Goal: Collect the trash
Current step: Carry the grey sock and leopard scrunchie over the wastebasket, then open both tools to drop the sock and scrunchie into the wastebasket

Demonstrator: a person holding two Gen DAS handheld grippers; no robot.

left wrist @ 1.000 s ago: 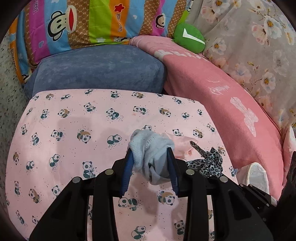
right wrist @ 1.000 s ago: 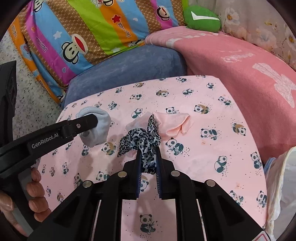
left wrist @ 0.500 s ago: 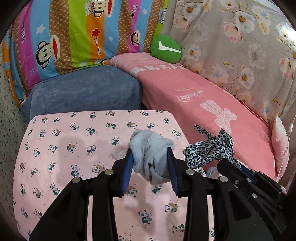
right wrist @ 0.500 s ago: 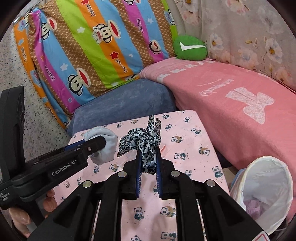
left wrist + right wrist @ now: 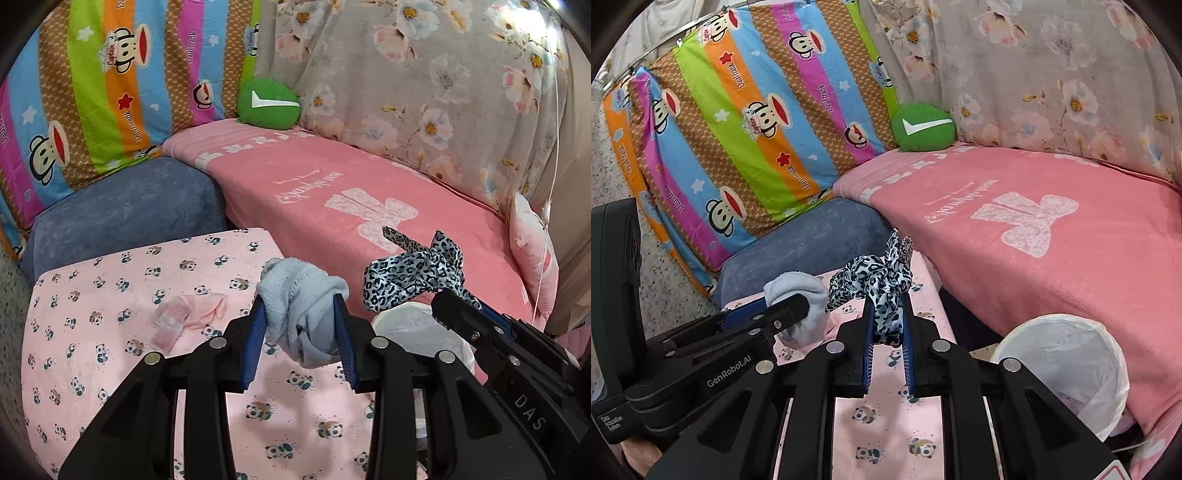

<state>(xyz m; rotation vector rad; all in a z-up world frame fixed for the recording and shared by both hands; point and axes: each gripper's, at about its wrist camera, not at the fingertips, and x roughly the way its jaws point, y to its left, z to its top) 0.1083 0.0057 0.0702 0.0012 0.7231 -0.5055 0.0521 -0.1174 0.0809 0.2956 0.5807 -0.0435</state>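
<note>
Right tool (image 5: 888,332) clamps a leopard scarf (image 5: 875,280), left tool (image 5: 300,325) clamps a sock (image 5: 303,295); the bin (image 5: 1067,365) sits lower right of the right tool, nearer it.

Black tongs (image 5: 301,341), blue pads (image 5: 255,343), silver screws, "GenRobot.AI" lettering.

Home: sofa (image 5: 1052,229), cartoon cushion (image 5: 746,122), floral cover (image 5: 424,92).

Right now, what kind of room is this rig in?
Probably a home living room or bedroom corner. A pink blanket covers a sofa or bed, a cartoon-monkey striped quilt is propped behind it, and a bag-lined bin stands beside a low table under a panda-print cloth.
</note>
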